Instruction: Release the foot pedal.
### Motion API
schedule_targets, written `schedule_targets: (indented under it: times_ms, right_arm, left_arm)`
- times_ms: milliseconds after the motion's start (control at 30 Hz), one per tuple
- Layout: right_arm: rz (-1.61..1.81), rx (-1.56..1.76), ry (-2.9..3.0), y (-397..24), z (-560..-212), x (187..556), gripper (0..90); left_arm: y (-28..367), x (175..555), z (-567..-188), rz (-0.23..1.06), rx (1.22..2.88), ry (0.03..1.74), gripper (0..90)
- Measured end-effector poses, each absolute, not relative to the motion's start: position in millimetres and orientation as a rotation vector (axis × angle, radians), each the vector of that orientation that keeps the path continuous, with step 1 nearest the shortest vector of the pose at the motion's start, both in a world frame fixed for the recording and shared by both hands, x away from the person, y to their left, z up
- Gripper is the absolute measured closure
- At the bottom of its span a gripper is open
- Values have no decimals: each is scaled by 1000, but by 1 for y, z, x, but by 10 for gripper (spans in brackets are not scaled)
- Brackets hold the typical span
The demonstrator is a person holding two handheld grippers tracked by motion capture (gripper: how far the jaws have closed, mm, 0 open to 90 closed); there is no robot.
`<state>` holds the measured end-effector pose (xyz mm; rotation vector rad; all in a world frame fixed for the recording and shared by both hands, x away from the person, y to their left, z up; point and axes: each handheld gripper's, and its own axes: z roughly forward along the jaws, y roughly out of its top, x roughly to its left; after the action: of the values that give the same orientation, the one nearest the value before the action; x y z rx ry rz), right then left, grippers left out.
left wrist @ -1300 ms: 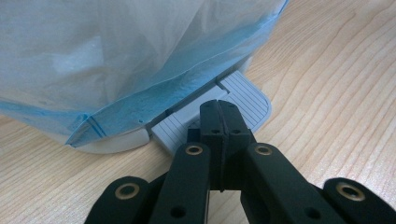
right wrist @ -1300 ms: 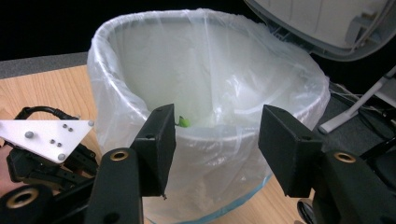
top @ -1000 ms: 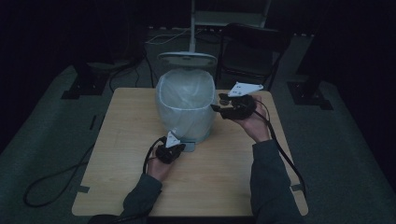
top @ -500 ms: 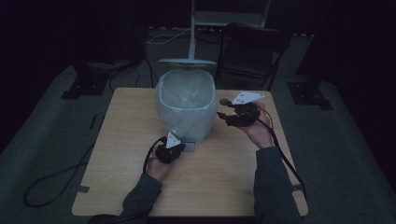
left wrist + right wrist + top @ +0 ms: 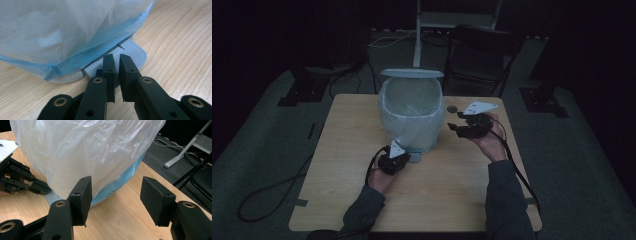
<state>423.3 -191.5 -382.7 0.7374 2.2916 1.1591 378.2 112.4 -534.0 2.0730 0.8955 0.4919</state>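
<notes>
A pale blue pedal bin (image 5: 411,115) stands mid-table with its lid (image 5: 412,73) raised and a translucent white bag (image 5: 87,147) pulled over its rim. My left gripper (image 5: 406,158) lies at the bin's near side. In the left gripper view its jaws (image 5: 116,60) are shut, empty, with their tips resting on the ribbed grey pedal (image 5: 132,51). My right gripper (image 5: 455,125) hovers just right of the bin. In its own view it (image 5: 116,195) is open, with nothing between its fingers and the bagged wall ahead.
A small dark round thing (image 5: 452,108) lies on the wooden table (image 5: 337,150) behind the right gripper. A dark chair (image 5: 482,50) and a stand pole (image 5: 417,35) are beyond the far edge. Cables trail off the table's near corners.
My right gripper has drawn back from the bin's right rim toward the person and now hangs apart from it. The left gripper has stayed on the pedal.
</notes>
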Motion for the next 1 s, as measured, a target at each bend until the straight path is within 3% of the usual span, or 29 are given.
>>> schedule_targets:
  times_ms: [1000]
  right_arm:
    - [1129,771,2297,-200,-393,425,414]
  left_arm:
    - [136,369,-529,495,2056,942,734]
